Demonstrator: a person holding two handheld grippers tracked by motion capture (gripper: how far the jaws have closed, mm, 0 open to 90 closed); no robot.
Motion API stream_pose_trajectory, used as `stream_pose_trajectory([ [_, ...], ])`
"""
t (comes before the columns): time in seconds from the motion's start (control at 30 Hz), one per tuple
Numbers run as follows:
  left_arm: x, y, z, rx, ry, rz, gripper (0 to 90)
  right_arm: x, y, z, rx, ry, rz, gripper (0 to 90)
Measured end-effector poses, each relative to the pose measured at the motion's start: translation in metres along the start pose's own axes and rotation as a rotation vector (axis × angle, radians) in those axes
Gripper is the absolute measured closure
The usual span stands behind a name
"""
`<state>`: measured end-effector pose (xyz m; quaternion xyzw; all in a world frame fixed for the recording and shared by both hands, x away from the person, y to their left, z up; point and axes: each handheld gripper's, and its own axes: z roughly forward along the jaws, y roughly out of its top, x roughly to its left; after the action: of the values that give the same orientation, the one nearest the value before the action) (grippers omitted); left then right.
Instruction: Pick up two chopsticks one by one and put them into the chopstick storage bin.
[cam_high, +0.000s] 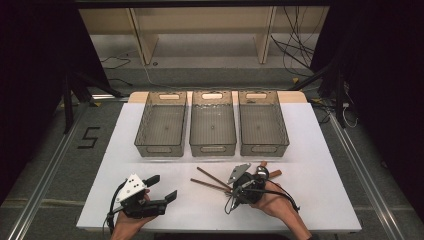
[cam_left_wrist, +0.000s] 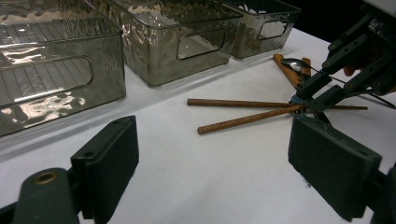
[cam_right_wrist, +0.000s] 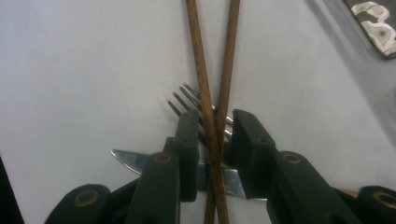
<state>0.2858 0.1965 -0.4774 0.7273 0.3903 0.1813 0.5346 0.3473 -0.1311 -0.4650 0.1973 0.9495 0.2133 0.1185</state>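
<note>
Two chopsticks (cam_right_wrist: 212, 116) are crossed on the table (cam_high: 320, 200), in its near-right part, well inside the near edge. The right gripper (cam_right_wrist: 212, 149) is set down over the crossing, jaws narrowed to a slim gap with both sticks between the pads; firm pad contact cannot be told. A fork (cam_right_wrist: 187, 100) and a knife (cam_right_wrist: 133, 161) lie under the sticks at the same spot, so the pickup area is crowded. A spoon (cam_left_wrist: 296, 63) lies just past them, toward the bins.

The left gripper (cam_high: 162, 187) is held at the near-left part of the table, jaws wide apart, nothing between them. Bare tabletop is seen between the two grippers and ahead of the left one.

Three bins (cam_high: 212, 122) are lined along the far edge, close side by side, all empty. A clear strip runs between bin fronts and cutlery. Open margin remains toward the right edge.
</note>
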Motion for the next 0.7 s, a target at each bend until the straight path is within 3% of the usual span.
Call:
stream_pose_trajectory([
  [0.3,0.0002,0.0000,0.0002,0.003,0.000,0.001,15.9,0.0004,0.0011,0.0032,0.022,-0.002,-0.018,83.6],
  [0.7,0.0002,-0.0001,0.0003,0.007,0.000,0.004,15.9,-0.0005,0.0015,-0.0015,0.008,0.023,-0.027,85.5],
])
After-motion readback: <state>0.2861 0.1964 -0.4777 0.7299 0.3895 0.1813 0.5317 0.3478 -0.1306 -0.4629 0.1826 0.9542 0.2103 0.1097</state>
